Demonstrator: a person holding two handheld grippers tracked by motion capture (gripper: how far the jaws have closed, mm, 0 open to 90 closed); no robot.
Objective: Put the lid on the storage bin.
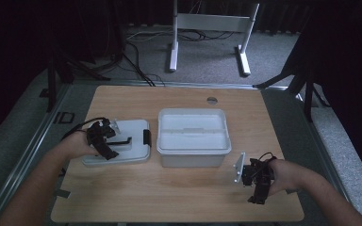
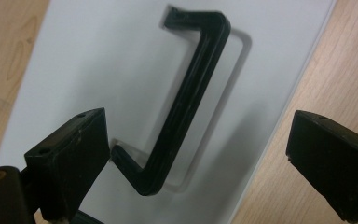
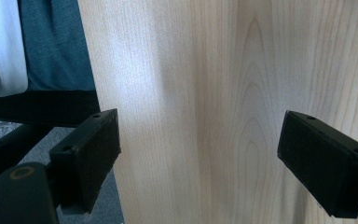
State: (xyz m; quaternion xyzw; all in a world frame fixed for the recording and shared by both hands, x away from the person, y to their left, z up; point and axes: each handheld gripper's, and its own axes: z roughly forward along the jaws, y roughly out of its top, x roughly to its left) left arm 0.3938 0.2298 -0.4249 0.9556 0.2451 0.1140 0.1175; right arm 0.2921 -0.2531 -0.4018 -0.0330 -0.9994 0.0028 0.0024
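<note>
Clearly the work in hand is the white lid point(image 1: 122, 143) lying flat near the left edge of the bench point(image 1: 188, 197), just left of the open white box point(image 1: 193, 137). Its black handle point(image 2: 186, 100) lies directly under the left hand-held gripper point(image 1: 102, 137), whose jaws stand released, one on each side of the bar across its long axis, not yet pressing. The right hand-held gripper point(image 1: 259, 181) is also released, over bare wood near the right front corner, well apart from the lid.
</note>
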